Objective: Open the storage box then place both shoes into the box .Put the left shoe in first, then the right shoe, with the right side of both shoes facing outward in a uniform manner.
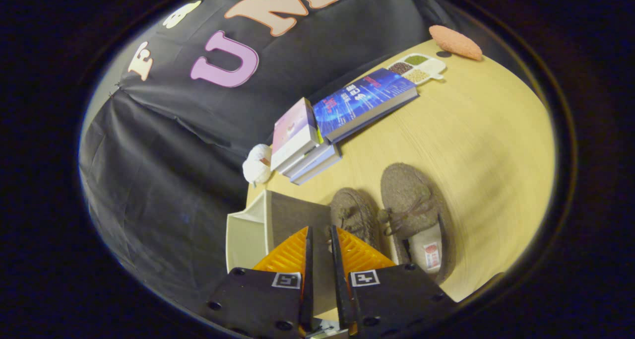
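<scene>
Bench [486, 130]: pale wood, runs from the near side to the far right, booth's black cloth wall behind and to the left.

Storage box [248, 230]: cream-walled, at the near left corner of the bench, just ahead of the fingers. A dark flat panel, which I take for its lid or flap [300, 217], stands up from it, and cream inner wall shows to the panel's left. I judge the box partly open; whether the lid is fully clear, I cannot tell.

Shoes: both on the bench, right of the box, side by side, toes pointing far. The right one [414, 210] is larger in view, brown and fuzzy, with laces and a pale lining at the heel. The left one [354, 215] lies just beside the box and is partly hidden behind the right finger. Neither is in the box.

Gripper [321, 237]: fingers narrow, a thin gap between them. The lid's near edge lies in that gap. Whether both press on it, I cannot tell.

Clutter, far side: stacked books [302, 143], a blue book [367, 103], a white knitted thing [257, 165] left of the stack, a divided tray [419, 67], an orange pad [455, 41].

Progress, by my judgement: opening step in hand or just finishing. Left: left shoe in first, then right shoe, right sides outward.
</scene>
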A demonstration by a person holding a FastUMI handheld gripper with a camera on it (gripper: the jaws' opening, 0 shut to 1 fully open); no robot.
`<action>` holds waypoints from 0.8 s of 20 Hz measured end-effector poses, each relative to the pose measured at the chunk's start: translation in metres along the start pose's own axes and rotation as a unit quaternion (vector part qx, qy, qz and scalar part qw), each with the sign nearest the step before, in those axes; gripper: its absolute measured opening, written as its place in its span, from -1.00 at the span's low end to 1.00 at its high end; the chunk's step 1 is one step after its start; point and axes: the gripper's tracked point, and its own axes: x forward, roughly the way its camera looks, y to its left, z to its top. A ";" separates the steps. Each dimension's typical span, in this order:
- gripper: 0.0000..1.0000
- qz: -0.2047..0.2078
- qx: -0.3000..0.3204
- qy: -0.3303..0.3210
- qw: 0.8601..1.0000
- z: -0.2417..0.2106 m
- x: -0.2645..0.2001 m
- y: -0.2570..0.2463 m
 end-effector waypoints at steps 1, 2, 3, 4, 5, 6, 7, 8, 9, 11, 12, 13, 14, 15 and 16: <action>-0.55 -0.007 0.000 0.007 1.000 -0.007 0.003 -0.007; -0.55 -0.013 0.001 0.015 1.000 -0.014 0.006 -0.014; -0.55 -0.019 0.001 0.023 1.000 -0.020 0.008 -0.018; -0.55 -0.025 0.002 0.031 0.999 -0.029 0.010 -0.024; -0.55 -0.033 0.000 0.039 0.999 -0.034 0.011 -0.029; -0.55 -0.041 -0.003 0.043 0.998 -0.039 0.013 -0.035; -0.55 -0.051 -0.007 0.046 0.998 -0.042 0.015 -0.040; -0.55 -0.060 -0.011 0.050 0.997 -0.046 0.018 -0.044; -0.55 -0.068 -0.013 0.053 0.996 -0.049 0.020 -0.048; -0.52 -0.079 -0.013 0.058 0.995 -0.054 0.022 -0.053; -0.50 -0.076 -0.013 0.063 0.995 -0.058 0.024 -0.053; -0.43 -0.079 -0.015 0.066 0.995 -0.060 0.025 -0.054; -0.37 -0.086 -0.018 0.064 0.994 -0.060 0.027 -0.056; -0.38 -0.093 -0.019 0.063 0.994 -0.060 0.028 -0.059; -0.38 -0.100 -0.021 0.065 0.993 -0.061 0.030 -0.062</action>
